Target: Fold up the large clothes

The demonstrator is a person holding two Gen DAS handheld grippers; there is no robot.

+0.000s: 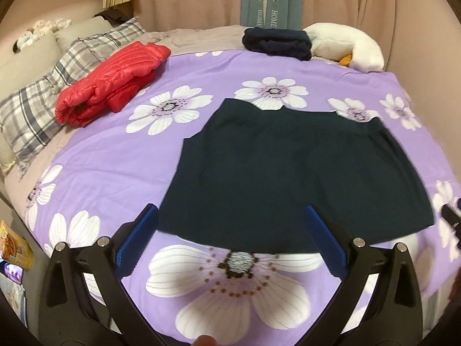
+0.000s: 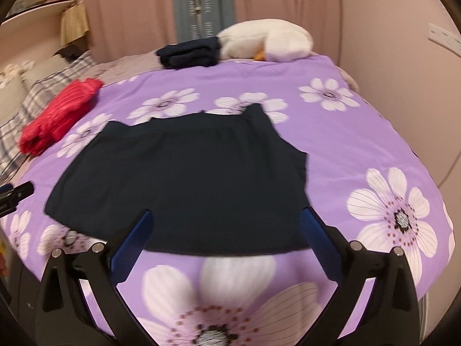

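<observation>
A dark navy garment (image 1: 288,173) lies flat on the purple flowered bedspread (image 1: 201,86); it also shows in the right wrist view (image 2: 187,178). My left gripper (image 1: 230,216) is open and empty, hovering above the garment's near hem toward its left side. My right gripper (image 2: 227,219) is open and empty, above the near hem toward the right side. The right gripper's tip shows at the right edge of the left wrist view (image 1: 451,216), and the left gripper's tip at the left edge of the right wrist view (image 2: 17,193).
A folded red puffer jacket (image 1: 112,82) lies at the left by plaid pillows (image 1: 43,106). A folded dark garment (image 1: 276,43) and a white plush toy (image 1: 345,46) sit at the far edge. Pink curtains hang behind. Snack packets (image 1: 14,245) sit beside the bed at the left.
</observation>
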